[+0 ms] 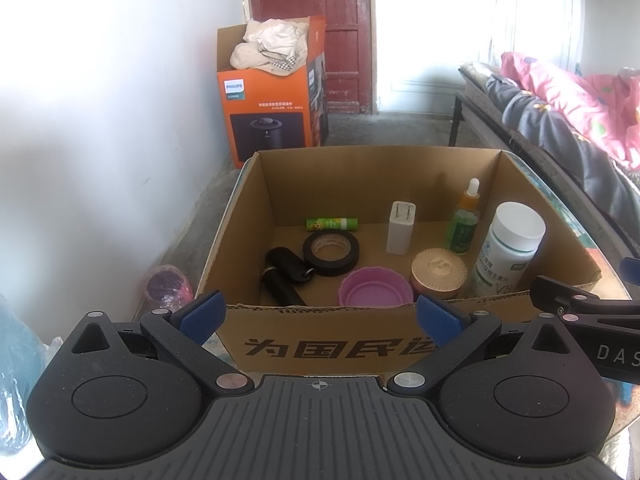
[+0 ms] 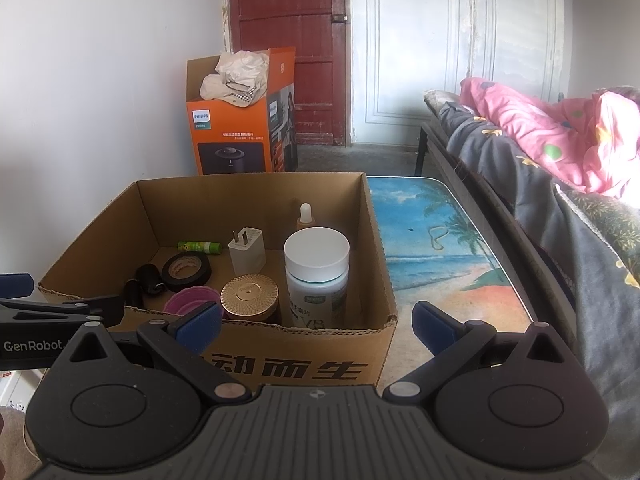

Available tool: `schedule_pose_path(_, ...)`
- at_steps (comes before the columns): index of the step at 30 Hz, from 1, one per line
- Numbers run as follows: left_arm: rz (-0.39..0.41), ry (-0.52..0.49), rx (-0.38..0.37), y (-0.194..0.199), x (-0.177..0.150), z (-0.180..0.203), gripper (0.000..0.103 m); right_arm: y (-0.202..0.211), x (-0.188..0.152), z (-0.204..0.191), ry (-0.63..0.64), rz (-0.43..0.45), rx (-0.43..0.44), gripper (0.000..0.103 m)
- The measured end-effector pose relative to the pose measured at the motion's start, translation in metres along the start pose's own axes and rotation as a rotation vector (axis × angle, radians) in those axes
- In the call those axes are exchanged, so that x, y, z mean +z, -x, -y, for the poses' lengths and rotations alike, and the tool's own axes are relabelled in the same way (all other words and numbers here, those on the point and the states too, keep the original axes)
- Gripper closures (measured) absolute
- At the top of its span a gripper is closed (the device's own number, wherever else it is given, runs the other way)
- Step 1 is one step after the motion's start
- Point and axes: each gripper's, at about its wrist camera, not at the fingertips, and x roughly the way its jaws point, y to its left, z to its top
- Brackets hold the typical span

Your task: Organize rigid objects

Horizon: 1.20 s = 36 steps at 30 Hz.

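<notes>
An open cardboard box (image 1: 320, 346) (image 2: 376, 216) stands on the table in front of both grippers. Inside it are a white-capped bottle (image 1: 508, 246) (image 2: 317, 276), a dropper bottle (image 1: 466, 220), a white charger (image 1: 401, 227) (image 2: 247, 250), a gold-lidded jar (image 1: 439, 272) (image 2: 249, 295), a pink cup (image 1: 375, 291), a black tape roll (image 1: 330, 252) (image 2: 186, 271), a green tube (image 1: 331, 223) and a black cylinder (image 1: 282, 274). My left gripper (image 1: 320, 318) is open and empty before the box's near wall. My right gripper (image 2: 318, 322) is open and empty at the box's near right corner.
The table top (image 2: 440, 248) with a beach picture lies right of the box; a rubber band (image 2: 437, 236) rests on it. A bed with pink and grey bedding (image 2: 560, 148) runs along the right. An orange Philips box (image 1: 272, 92) stands by the red door.
</notes>
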Motion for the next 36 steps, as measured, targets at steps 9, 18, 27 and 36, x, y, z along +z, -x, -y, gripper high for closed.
schedule_pose_path(9,0.001,-0.001,-0.001,-0.0003,0.0001,-0.0004,0.001,0.0001,0.0002,0.0001,0.0,0.002,0.0,0.0)
schedule_pose_path(18,-0.001,0.0,-0.003,-0.0008,0.0008,-0.0009,0.001,0.0003,0.0002,0.0002,0.0,0.001,0.0,0.0)
schedule_pose_path(27,-0.003,0.0,0.004,-0.0003,0.0023,0.0008,0.001,0.0008,0.0012,-0.0006,0.0,-0.001,0.0,0.0)
schedule_pose_path(36,0.001,-0.004,0.009,0.0002,0.0026,0.0022,0.001,-0.0002,0.0023,-0.0005,-0.001,0.0,0.001,0.0)
